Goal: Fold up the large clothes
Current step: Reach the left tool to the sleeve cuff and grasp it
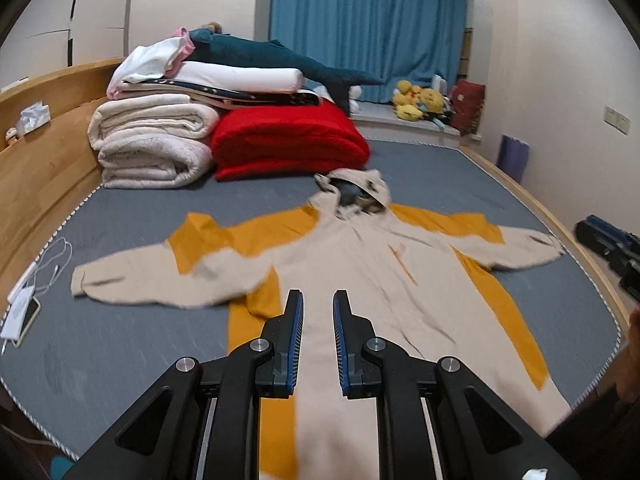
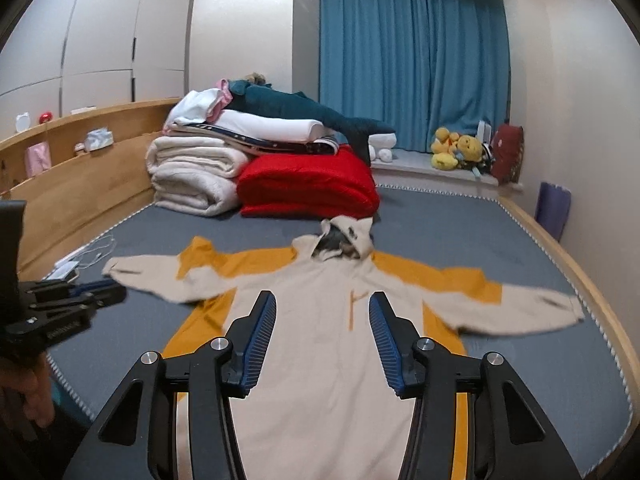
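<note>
A large cream and orange hooded onesie [image 1: 372,264] lies spread flat on the grey bed, sleeves out to both sides and hood [image 1: 356,192] at the far end. My left gripper [image 1: 318,296] hovers above its lower body, fingers a narrow gap apart with nothing between them. In the right wrist view the same onesie [image 2: 320,344] fills the middle, and my right gripper [image 2: 322,298] hangs over its chest, open wide and empty. The left gripper [image 2: 100,288] also shows at that view's left edge, near the left sleeve cuff [image 2: 120,272]. The right gripper [image 1: 600,236] shows at the left wrist view's right edge.
Folded white blankets [image 1: 152,144] and a red blanket [image 1: 288,140] are stacked at the head of the bed, with more folded clothes on top. A phone and cables [image 1: 24,308] lie at the left bed edge. A wooden ledge [image 1: 44,152] runs along the left. Plush toys [image 1: 416,100] sit by the blue curtain.
</note>
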`<control>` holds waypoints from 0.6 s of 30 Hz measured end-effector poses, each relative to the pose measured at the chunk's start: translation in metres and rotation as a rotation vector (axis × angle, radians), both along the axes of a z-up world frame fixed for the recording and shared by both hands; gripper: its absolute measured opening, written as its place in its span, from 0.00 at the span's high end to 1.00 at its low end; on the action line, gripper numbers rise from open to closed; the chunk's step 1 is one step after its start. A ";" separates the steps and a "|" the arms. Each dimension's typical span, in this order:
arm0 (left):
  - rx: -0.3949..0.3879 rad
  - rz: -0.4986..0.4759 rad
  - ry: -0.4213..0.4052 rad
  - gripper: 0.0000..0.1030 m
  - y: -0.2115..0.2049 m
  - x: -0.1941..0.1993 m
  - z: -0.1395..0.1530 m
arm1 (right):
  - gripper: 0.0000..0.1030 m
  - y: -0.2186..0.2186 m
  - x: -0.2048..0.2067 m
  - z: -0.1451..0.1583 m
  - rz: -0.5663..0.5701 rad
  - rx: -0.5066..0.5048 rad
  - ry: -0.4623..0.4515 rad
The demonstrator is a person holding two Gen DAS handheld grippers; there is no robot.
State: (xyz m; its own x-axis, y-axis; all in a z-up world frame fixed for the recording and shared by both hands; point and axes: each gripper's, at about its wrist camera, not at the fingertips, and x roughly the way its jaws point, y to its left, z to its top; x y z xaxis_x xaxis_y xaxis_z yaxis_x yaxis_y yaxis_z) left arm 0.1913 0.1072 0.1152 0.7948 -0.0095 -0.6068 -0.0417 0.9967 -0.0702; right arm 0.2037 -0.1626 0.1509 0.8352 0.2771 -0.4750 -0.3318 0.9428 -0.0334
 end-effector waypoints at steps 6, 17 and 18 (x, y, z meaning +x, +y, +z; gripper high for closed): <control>-0.024 0.102 0.078 0.87 0.064 0.070 -0.037 | 0.52 0.017 0.090 0.010 -0.043 0.027 -0.007; -0.109 0.356 0.236 0.87 0.206 0.122 -0.134 | 0.32 0.044 0.176 -0.061 0.008 0.025 0.098; -0.105 0.376 0.243 0.87 0.217 0.123 -0.140 | 0.30 0.047 0.180 -0.065 0.011 0.008 0.095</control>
State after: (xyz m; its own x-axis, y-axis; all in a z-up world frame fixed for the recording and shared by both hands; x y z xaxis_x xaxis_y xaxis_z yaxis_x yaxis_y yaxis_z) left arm 0.3141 0.3243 -0.0245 0.5899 0.1809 -0.7869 -0.4269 0.8971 -0.1137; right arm 0.3840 -0.1154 0.0854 0.7831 0.2899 -0.5501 -0.3433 0.9392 0.0062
